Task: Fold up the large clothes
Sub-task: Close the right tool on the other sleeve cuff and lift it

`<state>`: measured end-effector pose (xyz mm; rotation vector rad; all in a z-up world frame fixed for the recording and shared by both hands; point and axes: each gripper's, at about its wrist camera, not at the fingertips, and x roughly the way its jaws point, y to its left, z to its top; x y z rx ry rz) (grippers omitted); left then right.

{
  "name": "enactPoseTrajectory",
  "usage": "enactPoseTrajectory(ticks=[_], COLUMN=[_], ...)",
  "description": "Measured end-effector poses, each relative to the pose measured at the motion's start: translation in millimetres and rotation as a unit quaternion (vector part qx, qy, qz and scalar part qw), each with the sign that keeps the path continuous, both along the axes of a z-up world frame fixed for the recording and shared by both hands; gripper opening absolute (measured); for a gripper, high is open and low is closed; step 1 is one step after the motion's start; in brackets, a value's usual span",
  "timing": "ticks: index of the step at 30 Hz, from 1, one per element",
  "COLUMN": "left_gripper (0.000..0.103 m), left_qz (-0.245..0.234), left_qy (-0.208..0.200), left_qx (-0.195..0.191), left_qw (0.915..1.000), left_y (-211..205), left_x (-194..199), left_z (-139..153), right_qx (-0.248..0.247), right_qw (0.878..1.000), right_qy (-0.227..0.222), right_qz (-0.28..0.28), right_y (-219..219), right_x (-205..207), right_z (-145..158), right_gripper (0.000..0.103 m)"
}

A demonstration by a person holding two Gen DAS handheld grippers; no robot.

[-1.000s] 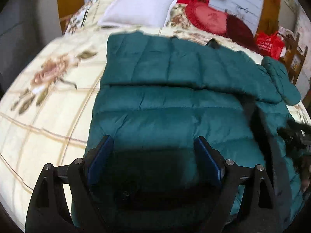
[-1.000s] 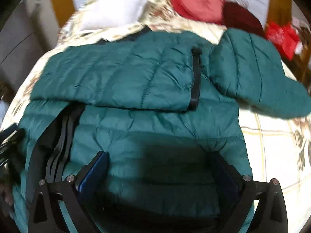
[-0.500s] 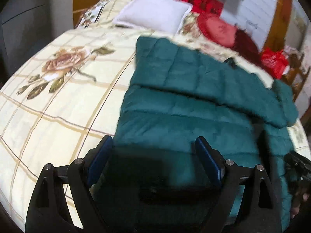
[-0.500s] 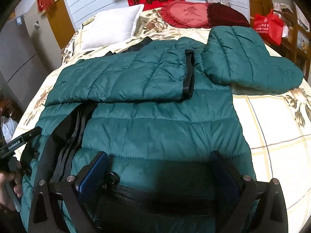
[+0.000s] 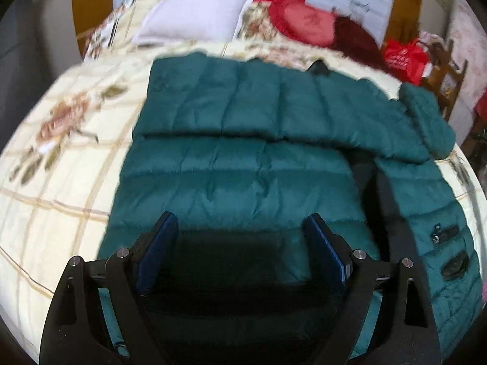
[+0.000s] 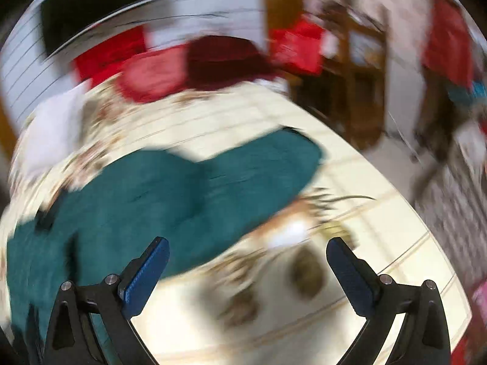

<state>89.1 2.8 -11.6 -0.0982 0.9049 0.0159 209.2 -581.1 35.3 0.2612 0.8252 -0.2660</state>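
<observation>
A large teal quilted down jacket lies spread on the bed, one sleeve folded across its chest and the other sleeve lying out to the right. My left gripper is open and empty, hovering over the jacket's lower hem. In the blurred right wrist view the jacket fills the left side, its outstretched sleeve reaching toward the middle. My right gripper is open and empty, over the bedspread just right of the jacket.
The bed has a cream floral quilt. A white pillow and red cushions lie at the head. A red bag and a wooden chair stand beyond the bed's right side, also in the right wrist view.
My right gripper has swung fast to the right, off the jacket body toward the outstretched sleeve and bed edge. My left gripper has shifted back over the hem, still open.
</observation>
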Motion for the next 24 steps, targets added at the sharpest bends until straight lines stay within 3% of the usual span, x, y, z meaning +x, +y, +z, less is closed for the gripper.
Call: enactPoseTrajectory(ticks=[4, 8, 12, 16, 18, 19, 20, 22, 24], left_gripper=[0.087, 0.087, 0.088, 0.089, 0.090, 0.090, 0.090, 0.091, 0.092], left_qz=[0.001, -0.001, 0.000, 0.000, 0.000, 0.000, 0.000, -0.001, -0.001], left_qy=[0.005, 0.007, 0.008, 0.009, 0.010, 0.011, 0.012, 0.013, 0.016], left_qx=[0.008, 0.022, 0.023, 0.025, 0.024, 0.025, 0.025, 0.027, 0.028], left_qw=[1.0000, 0.9997, 0.9997, 0.9996, 0.9997, 0.9996, 0.9996, 0.9996, 0.9995], left_y=[-3.1, -6.0, -6.9, -8.2, -8.4, -8.9, -9.3, -9.9, -10.4], left_x=[2.4, 3.1, 3.9, 5.3, 6.3, 6.8, 6.8, 7.2, 7.8], left_z=[-3.9, -7.0, -7.2, -8.3, -8.9, -9.1, -9.1, -9.5, -10.3], right_qx=[0.052, 0.104, 0.089, 0.072, 0.064, 0.059, 0.059, 0.053, 0.031], right_qw=[0.997, 0.993, 0.996, 0.997, 0.998, 0.998, 0.998, 0.998, 0.998], right_qy=[0.006, 0.000, -0.011, -0.021, -0.023, -0.020, -0.018, -0.033, -0.043], right_qz=[-0.053, -0.048, -0.031, -0.012, -0.008, -0.016, -0.018, -0.024, -0.037], right_y=[-68.6, -101.8, -102.7, -96.3, -93.5, -92.8, -92.8, -91.2, -89.0], right_x=[35.8, 67.7, 95.6, 116.4, 118.4, 117.2, 116.6, 103.8, 87.6], right_z=[-32.3, -59.9, -62.9, -67.9, -69.9, -70.3, -70.9, -61.8, -47.4], right_gripper=[0.102, 0.098, 0.096, 0.085, 0.064, 0.044, 0.031, 0.019, 0.018])
